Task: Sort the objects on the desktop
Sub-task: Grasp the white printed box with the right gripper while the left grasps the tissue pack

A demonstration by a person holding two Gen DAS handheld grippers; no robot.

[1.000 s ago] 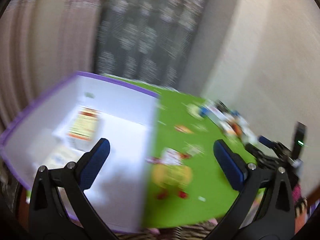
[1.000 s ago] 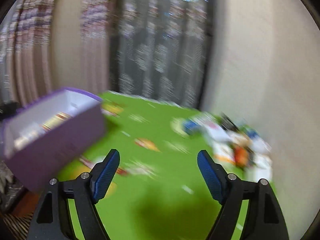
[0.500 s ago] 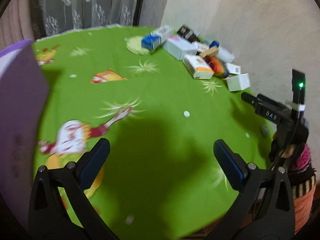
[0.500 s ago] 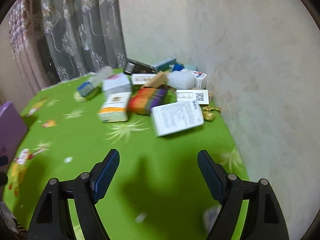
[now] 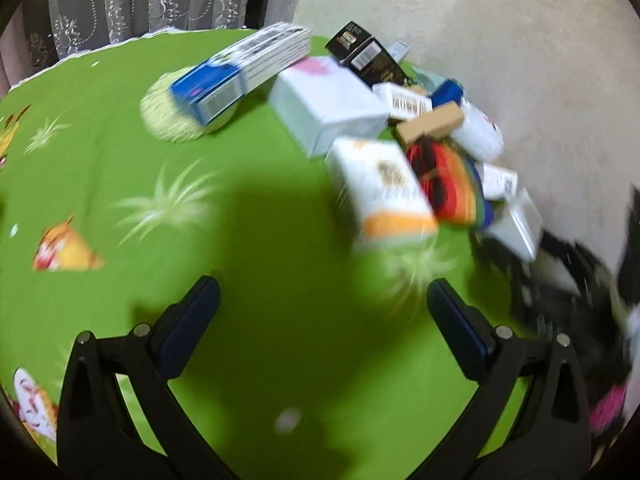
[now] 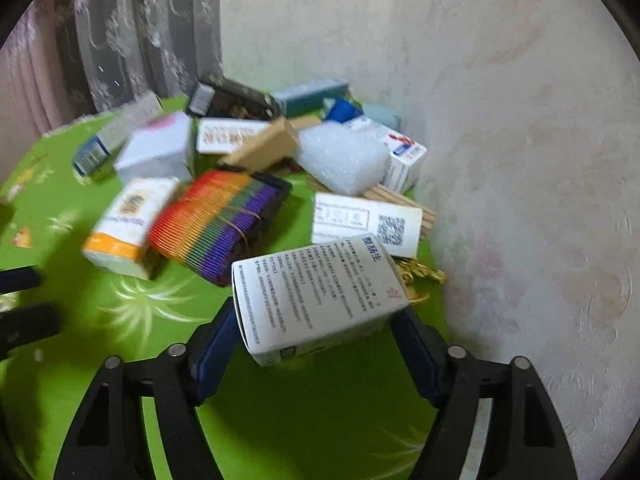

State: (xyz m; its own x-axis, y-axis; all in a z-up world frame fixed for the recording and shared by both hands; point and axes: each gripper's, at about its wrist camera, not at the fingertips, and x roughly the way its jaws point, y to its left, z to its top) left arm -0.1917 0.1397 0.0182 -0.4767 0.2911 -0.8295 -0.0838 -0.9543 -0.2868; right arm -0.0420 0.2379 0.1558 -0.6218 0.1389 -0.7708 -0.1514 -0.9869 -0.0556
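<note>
A pile of small boxes lies on the green tablecloth (image 5: 260, 240) by the wall. My right gripper (image 6: 316, 328) points down at a white box with printed text (image 6: 316, 292). The box lies between its blue fingers (image 6: 212, 356). The jaws are closing on the box's sides and I see no firm press. Behind it lie a rainbow-striped pack (image 6: 216, 220) and a white and orange box (image 6: 128, 220). My left gripper (image 5: 324, 304) hangs open over bare cloth, nothing between its fingers, short of the white and orange box (image 5: 384, 192).
The pile also holds a long blue and white box (image 5: 240, 72), a plain white box (image 5: 328, 100), a black box (image 5: 364, 56), a bubble-wrap block (image 6: 340, 156), a QR-code box (image 6: 364, 220) and wooden sticks (image 6: 400, 200). The wall (image 6: 520, 160) stands close on the right.
Both views swung away from the purple bin to the pile by the wall. My right gripper came down around the white printed box and its jaws narrowed. The left moved closer to the boxes.
</note>
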